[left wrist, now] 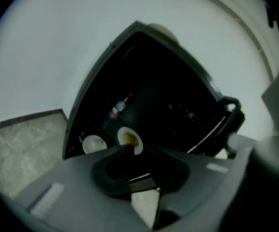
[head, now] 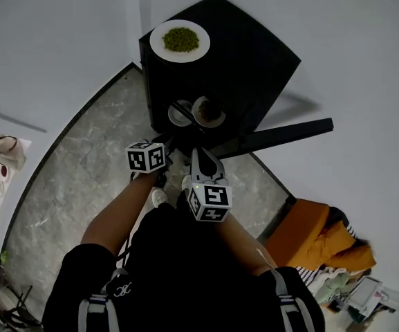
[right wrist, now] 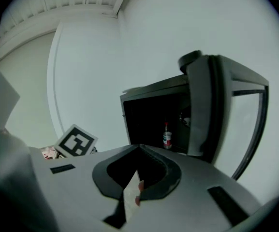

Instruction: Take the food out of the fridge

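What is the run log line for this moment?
fridge door: open | bowls: inside | plate of green food: on top | left gripper: slightly open, empty | right gripper: shut, empty

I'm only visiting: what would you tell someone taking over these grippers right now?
Left gripper: jaws slightly apart, empty, aimed into the fridge.
Right gripper: shut, empty.
Door: open.
Done, apparently: a plate of green food sits on top of the fridge.
Left: two dishes and a bottle remain inside.
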`<act>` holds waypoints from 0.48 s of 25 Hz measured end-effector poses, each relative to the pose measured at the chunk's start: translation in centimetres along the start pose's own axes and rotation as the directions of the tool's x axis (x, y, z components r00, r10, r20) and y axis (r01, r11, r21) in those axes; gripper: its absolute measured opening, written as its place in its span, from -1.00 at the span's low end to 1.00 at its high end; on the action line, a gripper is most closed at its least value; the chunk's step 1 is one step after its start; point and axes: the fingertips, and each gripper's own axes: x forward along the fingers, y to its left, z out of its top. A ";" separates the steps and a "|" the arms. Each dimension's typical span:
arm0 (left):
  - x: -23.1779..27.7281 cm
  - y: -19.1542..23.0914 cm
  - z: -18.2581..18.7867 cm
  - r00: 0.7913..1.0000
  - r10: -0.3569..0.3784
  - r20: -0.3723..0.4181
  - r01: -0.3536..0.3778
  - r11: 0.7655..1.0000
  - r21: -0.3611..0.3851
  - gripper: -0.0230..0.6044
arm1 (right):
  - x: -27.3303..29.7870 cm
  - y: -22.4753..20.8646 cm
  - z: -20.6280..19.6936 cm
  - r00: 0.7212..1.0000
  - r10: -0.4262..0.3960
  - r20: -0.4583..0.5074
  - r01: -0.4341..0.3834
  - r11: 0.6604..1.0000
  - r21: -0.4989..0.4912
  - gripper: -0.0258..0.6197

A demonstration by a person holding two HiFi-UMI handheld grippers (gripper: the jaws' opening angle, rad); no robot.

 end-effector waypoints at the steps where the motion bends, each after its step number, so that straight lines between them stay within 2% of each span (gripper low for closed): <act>1: 1.5 0.4 -1.0 0.999 -0.011 -0.034 0.010 0.999 -0.031 -0.77 | -0.6 -0.9 -0.7 1.000 -0.029 -0.005 0.029 1.000 0.009 -0.93; 4: 6.3 1.7 -3.2 0.993 -0.014 -0.114 0.001 0.994 -0.106 -0.75 | -2.6 -4.2 -2.4 0.992 -0.125 -0.023 0.125 0.991 0.040 -0.93; 9: 12.9 3.6 -6.7 0.975 0.018 -0.223 -0.074 0.967 -0.245 -0.46 | -6.9 -9.6 -4.5 0.957 -0.286 -0.054 0.290 0.951 0.106 -0.93; 11: 14.9 4.4 -7.1 0.975 0.027 -0.220 -0.098 0.942 -0.320 -0.35 | -8.2 -11.3 -5.4 0.942 -0.328 -0.069 0.335 0.932 0.139 -0.93; 12: 15.8 4.6 -7.2 0.978 0.019 -0.209 -0.098 0.921 -0.376 -0.29 | -8.8 -11.9 -5.9 0.938 -0.337 -0.076 0.345 0.925 0.161 -0.93</act>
